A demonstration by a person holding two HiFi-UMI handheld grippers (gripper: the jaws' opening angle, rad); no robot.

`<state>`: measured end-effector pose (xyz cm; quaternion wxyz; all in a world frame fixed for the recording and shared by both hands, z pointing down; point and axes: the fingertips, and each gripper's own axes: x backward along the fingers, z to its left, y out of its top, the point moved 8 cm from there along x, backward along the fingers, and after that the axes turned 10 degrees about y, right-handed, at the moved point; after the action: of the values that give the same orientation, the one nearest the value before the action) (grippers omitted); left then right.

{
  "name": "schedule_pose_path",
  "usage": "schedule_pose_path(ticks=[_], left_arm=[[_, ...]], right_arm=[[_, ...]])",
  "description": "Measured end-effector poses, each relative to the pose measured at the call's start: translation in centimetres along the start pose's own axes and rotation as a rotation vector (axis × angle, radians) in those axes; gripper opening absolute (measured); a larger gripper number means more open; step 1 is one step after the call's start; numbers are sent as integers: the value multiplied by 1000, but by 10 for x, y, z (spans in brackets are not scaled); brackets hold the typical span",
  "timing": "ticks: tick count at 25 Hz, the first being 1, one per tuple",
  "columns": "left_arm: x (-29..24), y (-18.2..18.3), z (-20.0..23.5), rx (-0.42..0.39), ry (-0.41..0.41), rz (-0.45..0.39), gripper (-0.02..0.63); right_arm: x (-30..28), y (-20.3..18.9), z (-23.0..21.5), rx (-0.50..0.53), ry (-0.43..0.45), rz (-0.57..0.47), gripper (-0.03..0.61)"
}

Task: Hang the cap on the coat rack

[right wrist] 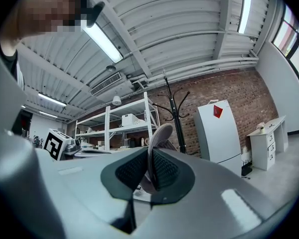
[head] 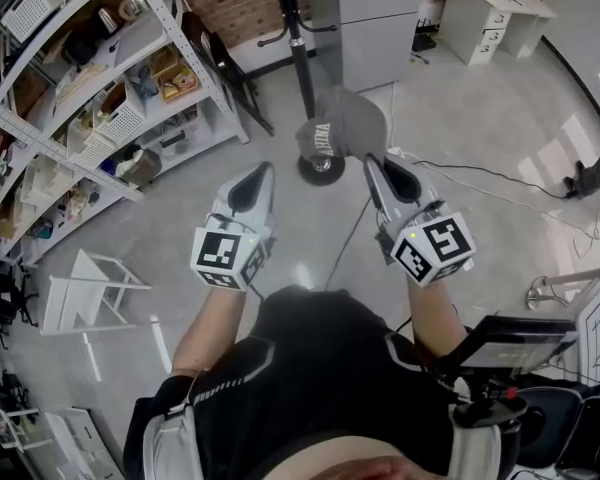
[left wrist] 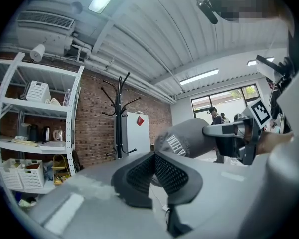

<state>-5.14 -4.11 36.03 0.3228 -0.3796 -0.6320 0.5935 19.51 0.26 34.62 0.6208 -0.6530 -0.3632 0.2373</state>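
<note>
A grey cap (head: 342, 124) with white lettering hangs in the air with my right gripper (head: 372, 161) shut on its brim. In the right gripper view the brim (right wrist: 158, 139) stands edge-on between the two meshed pads (right wrist: 165, 169). The black coat rack (head: 298, 50) rises just beyond the cap, and its round base (head: 320, 170) sits on the floor below it. My left gripper (head: 263, 171) is level with the right one, a little to the cap's left, its jaws together with nothing in them. The left gripper view shows the cap (left wrist: 188, 136), the rack (left wrist: 119, 114) and the right gripper (left wrist: 224, 131).
White metal shelving (head: 70, 98) full of boxes and kettles runs along the left. A white fridge (head: 375, 18) stands right behind the rack against a brick wall. A white desk (head: 495, 13) is at the far right, with cables (head: 500, 198) on the floor.
</note>
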Motion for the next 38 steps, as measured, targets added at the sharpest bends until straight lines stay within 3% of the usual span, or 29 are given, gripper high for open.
schedule_pose_path(ticks=[17,38], left_arm=[[-62,-3,76,16,-73,1,3],[-124,-8,183,41,-151,-37,3]], right_arm=[[-90,7,-15,18,-22,6,26],[-212,53,-34,57,84,-134,25]])
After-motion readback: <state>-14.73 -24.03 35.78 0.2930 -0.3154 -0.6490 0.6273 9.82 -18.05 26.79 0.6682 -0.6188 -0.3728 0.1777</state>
